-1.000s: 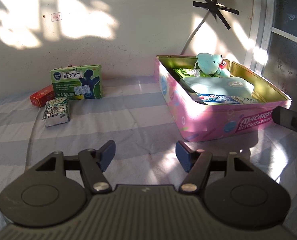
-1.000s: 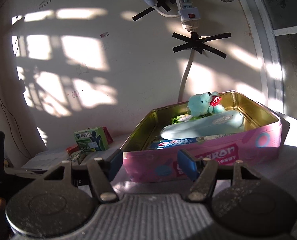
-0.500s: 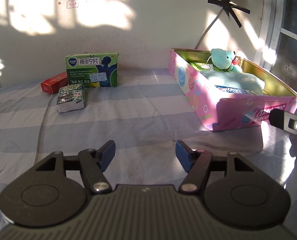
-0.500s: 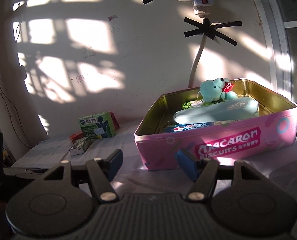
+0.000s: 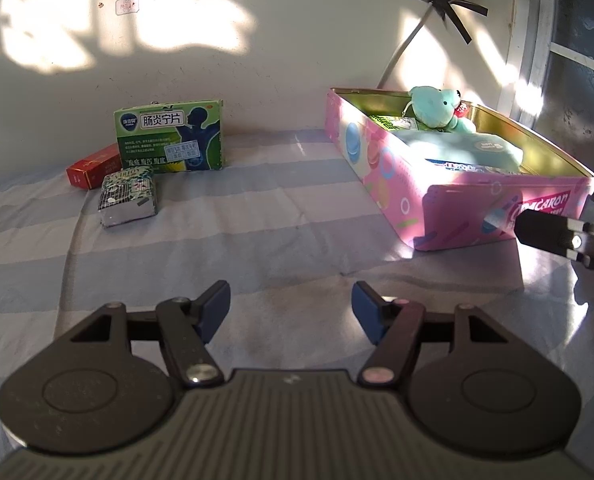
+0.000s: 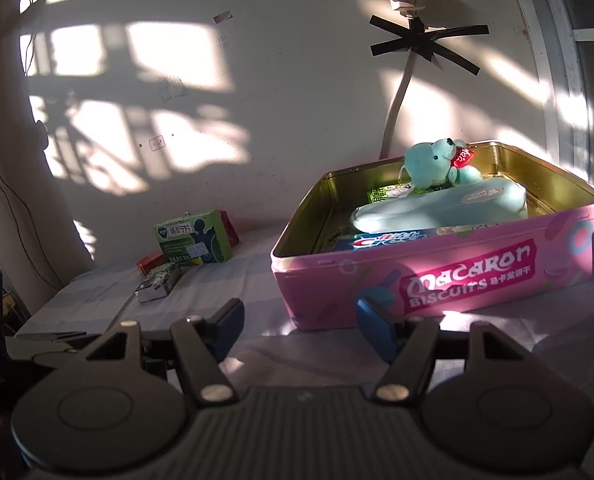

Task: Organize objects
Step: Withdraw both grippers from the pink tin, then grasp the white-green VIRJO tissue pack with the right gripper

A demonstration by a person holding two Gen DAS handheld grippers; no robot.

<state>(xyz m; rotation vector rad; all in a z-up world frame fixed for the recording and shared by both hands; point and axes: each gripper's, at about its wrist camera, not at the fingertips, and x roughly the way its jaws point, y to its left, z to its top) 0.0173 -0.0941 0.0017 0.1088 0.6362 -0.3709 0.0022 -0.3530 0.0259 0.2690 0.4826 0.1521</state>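
Left wrist view: left gripper (image 5: 291,308) spread and empty over the striped cloth (image 5: 257,216); green medicine box (image 5: 169,136), red box (image 5: 93,166) and foil packet (image 5: 128,198) sit outside, well apart from the pink tin (image 5: 381,160), so three look left to pack. Right wrist view: right gripper (image 6: 299,326) spread, empty, near the tin's front; teddy (image 6: 433,162), pale pouch (image 6: 441,206) and toothpaste box (image 6: 389,238) already inside, so roughly halfway.

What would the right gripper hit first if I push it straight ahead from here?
Probably the pink biscuit tin: its near wall stands just beyond the open right gripper, mostly ahead of the right-side finger. Depth is hard to judge.
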